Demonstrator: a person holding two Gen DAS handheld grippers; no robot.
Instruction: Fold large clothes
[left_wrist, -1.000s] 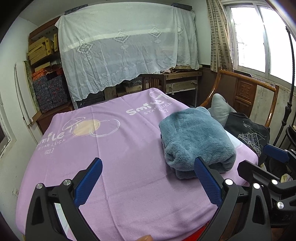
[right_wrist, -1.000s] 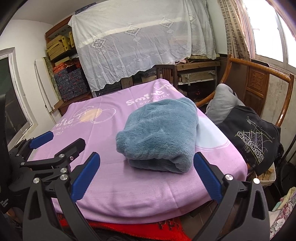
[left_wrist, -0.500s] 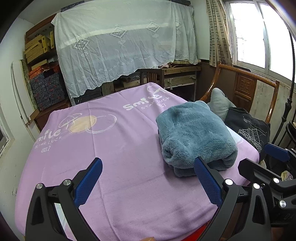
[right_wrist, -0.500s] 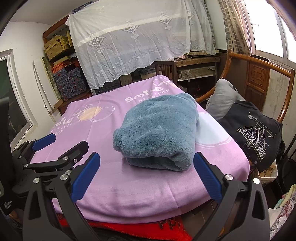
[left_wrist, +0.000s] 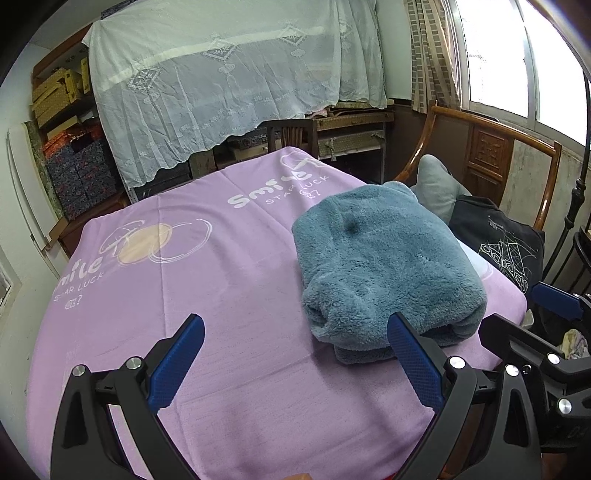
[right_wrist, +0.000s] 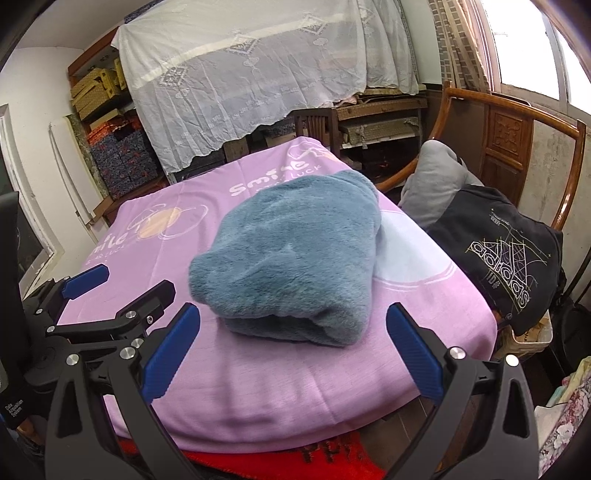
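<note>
A fluffy blue-grey garment lies folded into a thick bundle on the right side of a table with a purple cloth over it. The bundle sits near the right edge, and its rolled end faces the near side. Both tools are held back from it, close to the near edge of the table. The left gripper has its blue jaws wide apart with nothing between them, and only purple cloth shows in the gap. The right gripper also has its jaws wide apart and empty, and the bundle is seen just past them. Neither tool is touching the garment. It looks soft and squashy, like a thick fleece, and fairly light for how big it is. It would bend and sag when lifted, so one pinch alone would likely let the folds fall open. It may be best to hold it at the near rolled end, one tool on each side, and to bite deep through all the layers. The fuzzy cloth should not slip much. It looks as if the folding is mostly done, though the far side of the bundle is hidden, so that is hard to tell. A dark printed top hangs over a wooden chair to the right.
</note>
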